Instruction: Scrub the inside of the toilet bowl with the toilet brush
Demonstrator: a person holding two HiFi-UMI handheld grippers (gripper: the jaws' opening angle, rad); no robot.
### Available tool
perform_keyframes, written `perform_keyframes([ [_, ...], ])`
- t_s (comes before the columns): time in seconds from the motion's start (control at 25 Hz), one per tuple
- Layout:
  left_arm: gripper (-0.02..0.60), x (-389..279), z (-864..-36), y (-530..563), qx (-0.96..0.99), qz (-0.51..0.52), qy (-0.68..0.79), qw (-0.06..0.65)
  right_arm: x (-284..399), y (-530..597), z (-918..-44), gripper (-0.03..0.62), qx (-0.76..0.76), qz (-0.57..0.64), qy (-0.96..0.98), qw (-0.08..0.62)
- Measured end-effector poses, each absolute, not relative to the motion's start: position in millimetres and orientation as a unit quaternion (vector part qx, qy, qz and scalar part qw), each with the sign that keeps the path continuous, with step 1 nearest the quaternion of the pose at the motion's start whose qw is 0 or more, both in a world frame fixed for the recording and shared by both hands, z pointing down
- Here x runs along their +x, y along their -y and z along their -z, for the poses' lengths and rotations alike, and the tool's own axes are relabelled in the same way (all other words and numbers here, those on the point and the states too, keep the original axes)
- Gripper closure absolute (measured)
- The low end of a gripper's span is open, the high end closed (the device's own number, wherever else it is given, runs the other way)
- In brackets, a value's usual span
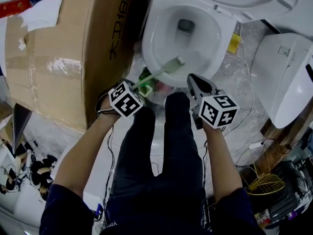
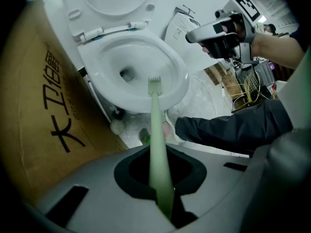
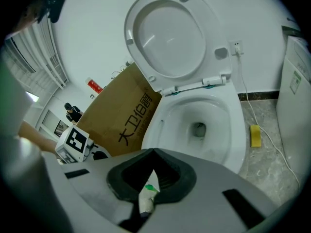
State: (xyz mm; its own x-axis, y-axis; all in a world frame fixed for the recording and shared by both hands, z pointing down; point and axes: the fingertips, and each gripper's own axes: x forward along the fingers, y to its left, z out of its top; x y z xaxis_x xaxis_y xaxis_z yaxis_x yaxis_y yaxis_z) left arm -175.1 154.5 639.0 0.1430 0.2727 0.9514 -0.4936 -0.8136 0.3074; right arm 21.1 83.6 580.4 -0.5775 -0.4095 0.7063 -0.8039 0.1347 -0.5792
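The white toilet bowl (image 1: 182,33) stands open with its lid up, also seen in the left gripper view (image 2: 131,67) and the right gripper view (image 3: 199,125). My left gripper (image 1: 141,85) (image 2: 162,181) is shut on the pale green handle of the toilet brush (image 1: 161,71) (image 2: 156,130). The brush head (image 2: 154,83) hangs over the bowl's near rim, just above it. My right gripper (image 1: 192,79) (image 3: 149,191) is held beside the bowl's front, shut on a small white tube with a green cap (image 3: 146,198).
A big cardboard box (image 1: 63,48) stands close to the toilet's left. A second white fixture (image 1: 288,72) is on the right. A yellow sponge (image 1: 234,43) and cables lie on the floor. The person's legs (image 1: 161,155) are between the grippers.
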Motion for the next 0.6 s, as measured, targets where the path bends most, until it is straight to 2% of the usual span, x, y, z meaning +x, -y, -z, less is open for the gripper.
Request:
perform_keyframes([
  [0.6,0.537,-190,-634,-114,0.696,-0.64,0.145,0.293,15,-78,-575,0.589,0.416,-0.505,0.732,0.192],
])
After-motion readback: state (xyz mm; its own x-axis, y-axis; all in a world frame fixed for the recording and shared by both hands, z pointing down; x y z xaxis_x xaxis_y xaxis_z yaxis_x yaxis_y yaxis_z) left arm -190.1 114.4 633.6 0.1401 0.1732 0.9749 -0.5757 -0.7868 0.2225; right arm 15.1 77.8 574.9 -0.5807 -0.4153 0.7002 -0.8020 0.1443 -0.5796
